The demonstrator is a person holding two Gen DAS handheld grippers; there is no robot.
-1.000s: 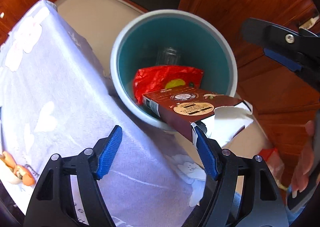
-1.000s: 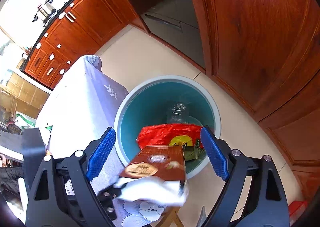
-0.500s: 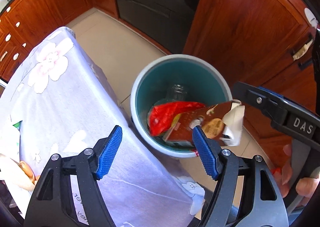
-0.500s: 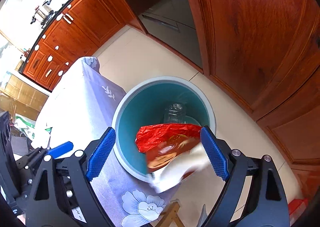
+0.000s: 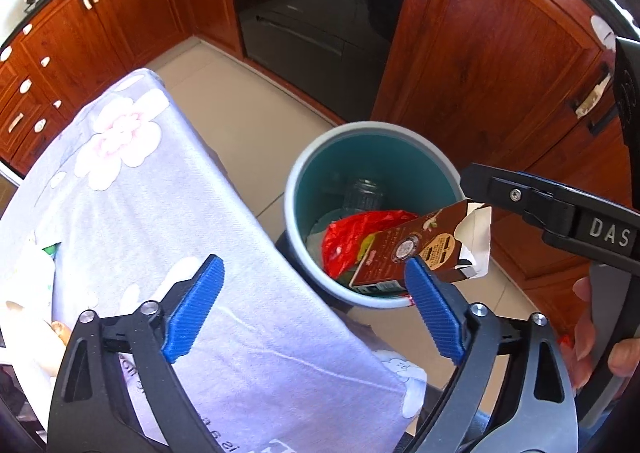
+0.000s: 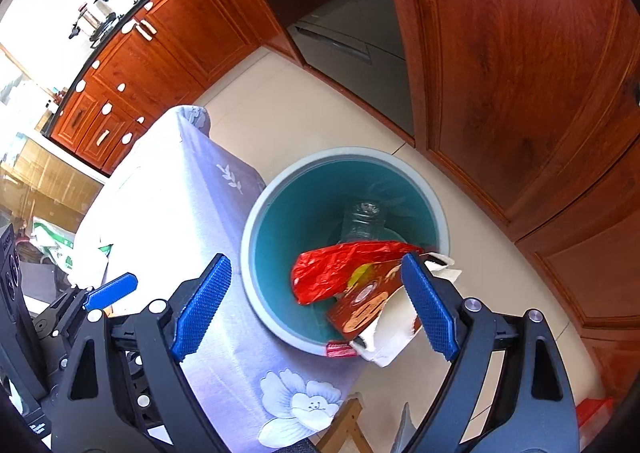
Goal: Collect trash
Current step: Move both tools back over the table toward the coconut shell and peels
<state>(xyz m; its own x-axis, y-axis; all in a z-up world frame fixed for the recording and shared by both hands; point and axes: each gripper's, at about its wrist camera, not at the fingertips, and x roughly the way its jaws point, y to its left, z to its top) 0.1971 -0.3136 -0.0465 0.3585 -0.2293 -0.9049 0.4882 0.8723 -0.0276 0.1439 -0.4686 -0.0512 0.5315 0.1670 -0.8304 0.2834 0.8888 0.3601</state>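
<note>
A teal bin with a grey rim (image 5: 298, 173) (image 6: 400, 161) stands on the floor beside the table. A brown carton with a torn white end (image 5: 416, 253) (image 6: 368, 305) leans tilted on the bin's near rim, its lower end inside. Under it lie a red wrapper (image 5: 352, 233) (image 6: 336, 265) and a clear bottle (image 5: 364, 193) (image 6: 362, 219). My left gripper (image 5: 312, 309) is open and empty above the table's edge. My right gripper (image 6: 316, 305) is open and empty above the bin; its finger shows in the left wrist view (image 5: 520, 197).
The table wears a lilac flowered cloth (image 5: 132, 213) (image 6: 168, 209). Food scraps (image 5: 56, 329) lie at its left edge. Wooden cabinets (image 5: 480, 65) and a dark oven (image 5: 320, 21) stand behind the bin. A red object (image 6: 596, 413) lies on the floor at right.
The carton left my left gripper's reach and dropped onto the bin's rim. My left gripper drew back and up from the bin. My right gripper stayed above the bin.
</note>
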